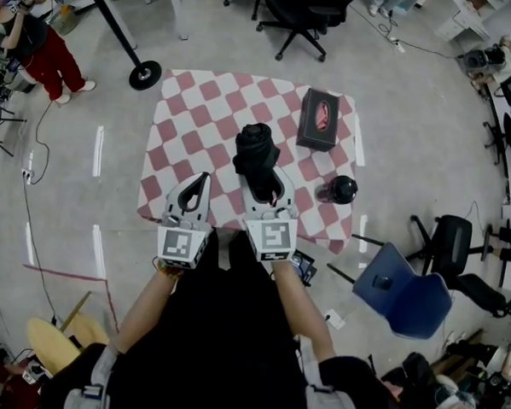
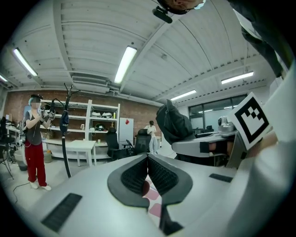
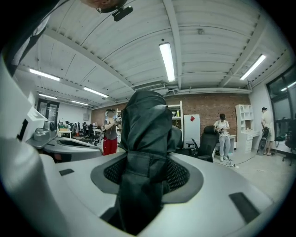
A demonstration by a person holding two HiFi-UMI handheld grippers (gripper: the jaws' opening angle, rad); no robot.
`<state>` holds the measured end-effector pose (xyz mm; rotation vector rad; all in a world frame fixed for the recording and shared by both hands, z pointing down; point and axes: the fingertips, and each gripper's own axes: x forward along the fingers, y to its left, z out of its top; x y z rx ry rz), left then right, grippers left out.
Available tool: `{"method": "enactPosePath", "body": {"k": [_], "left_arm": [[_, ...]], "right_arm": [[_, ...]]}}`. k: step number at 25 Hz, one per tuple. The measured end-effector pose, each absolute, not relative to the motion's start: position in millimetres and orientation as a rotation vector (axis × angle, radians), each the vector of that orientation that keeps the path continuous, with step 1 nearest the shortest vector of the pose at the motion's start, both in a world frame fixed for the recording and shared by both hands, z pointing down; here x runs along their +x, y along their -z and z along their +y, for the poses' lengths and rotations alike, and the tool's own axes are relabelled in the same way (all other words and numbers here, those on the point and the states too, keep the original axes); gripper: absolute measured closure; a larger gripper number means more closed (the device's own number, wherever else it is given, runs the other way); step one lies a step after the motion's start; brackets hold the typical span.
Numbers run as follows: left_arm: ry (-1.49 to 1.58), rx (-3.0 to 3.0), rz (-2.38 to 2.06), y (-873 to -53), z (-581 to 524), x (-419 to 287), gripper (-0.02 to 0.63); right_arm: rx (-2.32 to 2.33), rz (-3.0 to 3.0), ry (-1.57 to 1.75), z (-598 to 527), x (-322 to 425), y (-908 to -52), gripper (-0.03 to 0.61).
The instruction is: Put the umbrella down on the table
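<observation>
A folded black umbrella (image 1: pixel 256 157) is held over the red-and-white checked table (image 1: pixel 209 111). My right gripper (image 1: pixel 273 192) is shut on the umbrella (image 3: pixel 145 152), which stands up between its jaws in the right gripper view. My left gripper (image 1: pixel 198 186) hovers over the table's near edge, a little left of the right one. Its jaws are shut with nothing between them (image 2: pixel 148 173). In the left gripper view the umbrella (image 2: pixel 173 122) shows to the right, above the other gripper.
On the table lie a black box with a red print (image 1: pixel 319 119) at the back right and a small round black object (image 1: pixel 342 189) at the right edge. A blue chair (image 1: pixel 402 293) stands at the front right. A black lamp stand (image 1: pixel 144 72) and a person in red trousers (image 1: pixel 46 52) are at the left.
</observation>
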<state>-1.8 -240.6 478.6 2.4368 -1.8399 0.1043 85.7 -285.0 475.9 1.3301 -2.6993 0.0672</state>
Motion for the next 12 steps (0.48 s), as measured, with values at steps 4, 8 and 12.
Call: {"method": "enactPosePath", "body": {"k": [4,8,12], "left_arm": [[-0.102,2.47,-1.821,-478.4,-248.6,-12.0,0.601],[-0.091,2.46,-1.821,-480.1,-255.4,-28.9,0.6],[-0.077,2.449,-1.827,-483.2,-258.8,-48.3,0.6]], "right_arm": [[1.304,-2.694,-0.088,-309.1,66.4,-479.3,0.365],[1.261,-2.69,-0.121,-335.5,39.8,-484.7,0.364],[1.182,-2.693,-0.179,-354.8,6.4,-494.5,0.364]]}}
